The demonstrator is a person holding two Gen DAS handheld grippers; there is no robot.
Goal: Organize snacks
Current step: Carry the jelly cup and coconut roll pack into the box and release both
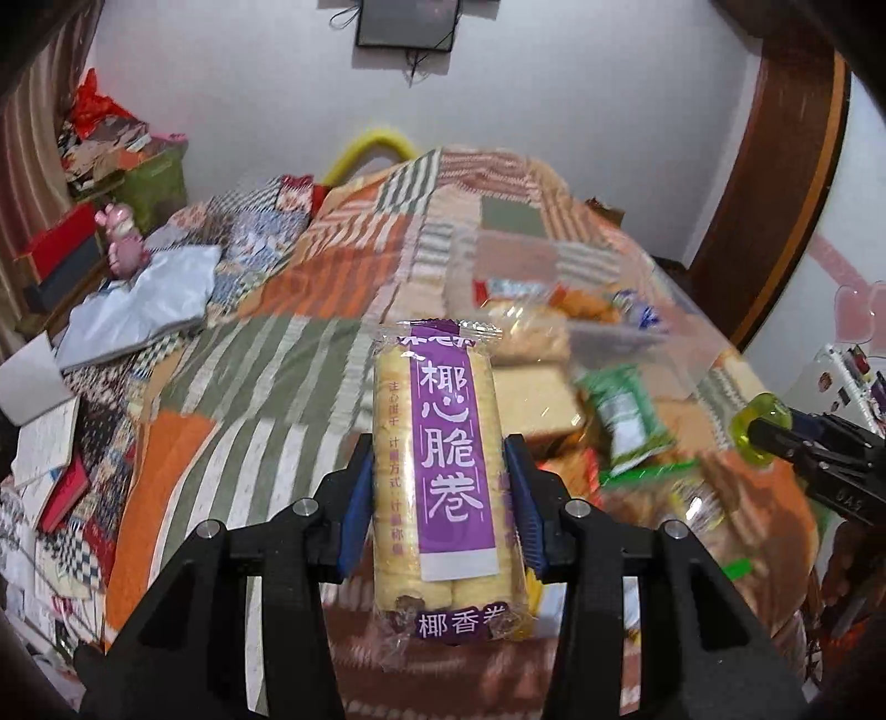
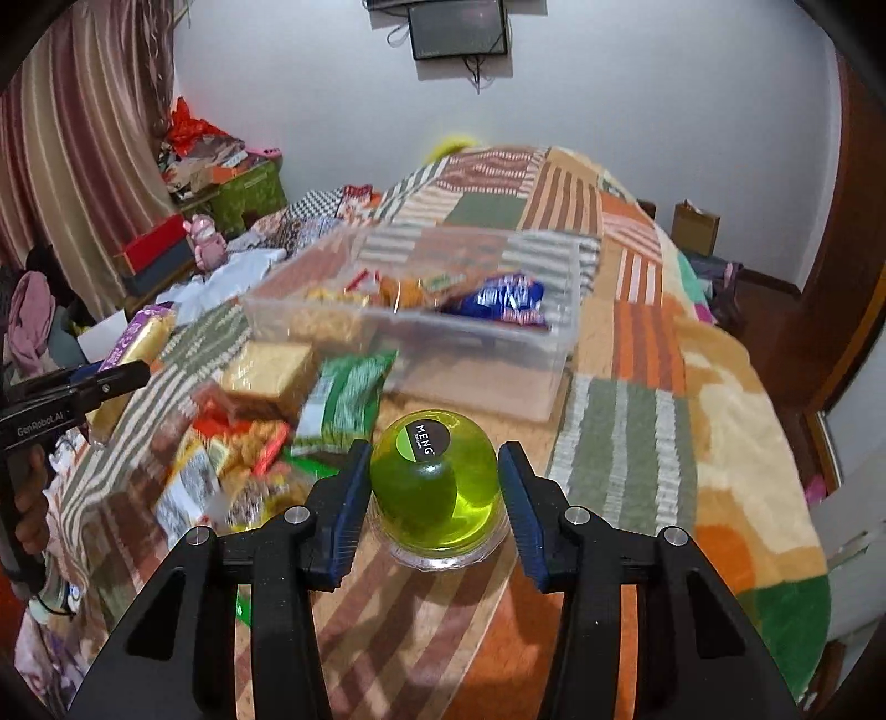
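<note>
My left gripper (image 1: 437, 498) is shut on a long clear packet of pale wafer rolls with a purple label (image 1: 443, 443), held upright above the patchwork blanket. My right gripper (image 2: 434, 498) is shut on a round green jelly cup (image 2: 434, 476) with a dark round sticker, its blue pads against both sides. The right wrist view shows the left gripper (image 2: 119, 376) with the wafer packet (image 2: 141, 332) at far left. A clear plastic bin (image 2: 487, 354) stands on the bed beyond, holding several snack bags. A loose pile of snacks lies between the grippers, among them a green packet (image 2: 343, 399) and wrapped bread (image 2: 271, 371).
A patchwork blanket (image 2: 637, 343) covers the bed. Books and papers (image 1: 44, 421), a pink toy (image 1: 122, 243) and boxes crowd the left side. A dark screen (image 2: 457, 27) hangs on the far wall. A wooden door frame (image 1: 775, 183) stands at the right.
</note>
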